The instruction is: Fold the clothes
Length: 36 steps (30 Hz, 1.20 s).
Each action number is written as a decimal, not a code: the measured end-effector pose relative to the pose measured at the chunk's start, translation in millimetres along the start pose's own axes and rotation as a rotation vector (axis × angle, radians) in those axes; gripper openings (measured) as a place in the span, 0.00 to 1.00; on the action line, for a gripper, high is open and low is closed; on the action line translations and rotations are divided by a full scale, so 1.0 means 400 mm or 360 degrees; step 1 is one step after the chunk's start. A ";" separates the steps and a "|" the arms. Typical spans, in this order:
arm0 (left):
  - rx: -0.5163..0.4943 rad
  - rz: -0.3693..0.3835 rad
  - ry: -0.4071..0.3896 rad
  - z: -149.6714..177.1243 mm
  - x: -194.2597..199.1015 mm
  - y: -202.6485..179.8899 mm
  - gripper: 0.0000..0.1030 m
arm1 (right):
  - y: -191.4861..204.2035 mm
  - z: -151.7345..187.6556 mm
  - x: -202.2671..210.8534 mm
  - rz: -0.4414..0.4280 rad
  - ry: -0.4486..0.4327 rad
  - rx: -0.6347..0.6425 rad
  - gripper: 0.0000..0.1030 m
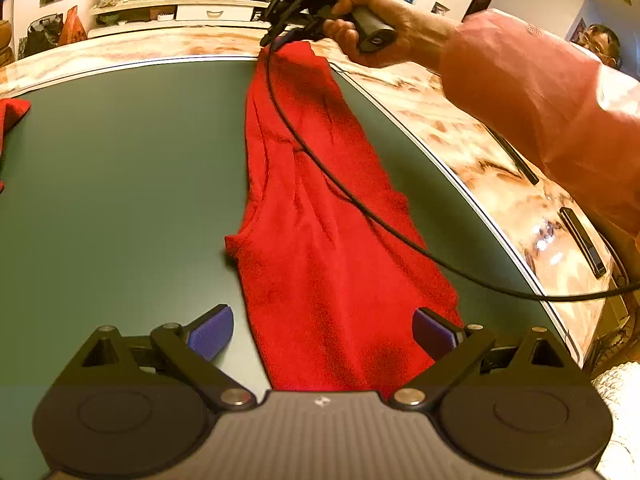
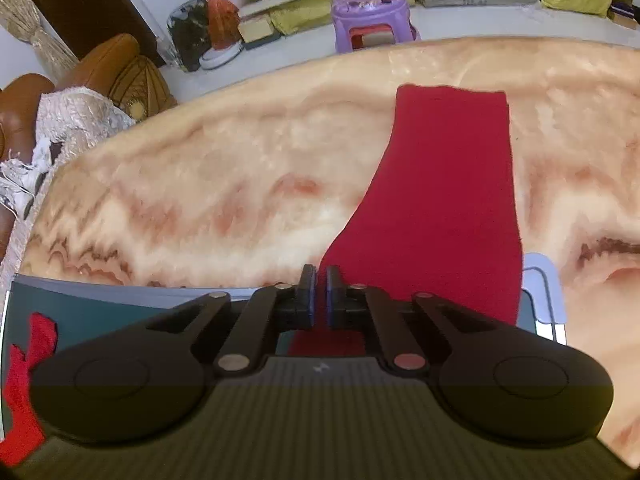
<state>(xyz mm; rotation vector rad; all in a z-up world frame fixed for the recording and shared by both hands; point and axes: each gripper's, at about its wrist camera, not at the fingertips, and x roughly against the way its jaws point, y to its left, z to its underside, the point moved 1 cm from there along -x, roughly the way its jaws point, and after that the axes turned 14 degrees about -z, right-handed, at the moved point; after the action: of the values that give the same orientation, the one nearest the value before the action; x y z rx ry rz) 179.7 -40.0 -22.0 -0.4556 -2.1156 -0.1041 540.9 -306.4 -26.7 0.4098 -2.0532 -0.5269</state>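
Marbled peach tabletop (image 2: pixel 240 184) carried a dark green mat (image 1: pixel 120 184), cluttered shelves behind. On the mat lay a long red knit garment (image 1: pixel 320 240), narrowed into a strip but rumpled; judged partly folded, with lengthwise folds likely done and cross-folds left. Right gripper (image 1: pixel 280 36) pinched the garment's far end, lifted off the mat; its own camera showed pads nearly together with red cloth between. Left gripper (image 1: pixel 322 332) hovered spread wide over the near end, gripping nothing. Another red cloth (image 1: pixel 12 116) lay at the mat's left edge.
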 end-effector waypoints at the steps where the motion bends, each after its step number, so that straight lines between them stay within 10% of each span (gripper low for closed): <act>1: 0.0017 0.0000 0.0001 0.001 0.001 0.003 0.96 | 0.001 0.007 0.013 -0.0022 -0.0001 0.0005 0.25; 13: 0.0020 -0.0042 -0.0034 0.021 0.059 -0.013 0.96 | 0.079 0.160 0.049 -0.0125 0.0355 0.0237 0.26; 18: -0.0093 0.0089 -0.0101 0.015 0.094 -0.062 0.96 | 0.005 0.092 0.232 0.0023 0.0060 0.0218 0.26; 26: -0.0280 0.0131 0.0040 0.033 0.046 -0.155 0.96 | -0.162 0.081 0.255 0.0197 -0.0087 -0.0029 0.26; 36: -0.0323 0.0114 0.0064 0.065 0.040 -0.167 0.96 | -0.239 0.094 0.196 0.0013 -0.0236 -0.0195 0.26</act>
<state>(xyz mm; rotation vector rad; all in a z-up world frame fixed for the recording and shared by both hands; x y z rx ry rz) 127.2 -91.1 -16.8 -0.6435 -2.0555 -0.2858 476.6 -418.1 -37.2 0.2969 -2.1498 -0.6921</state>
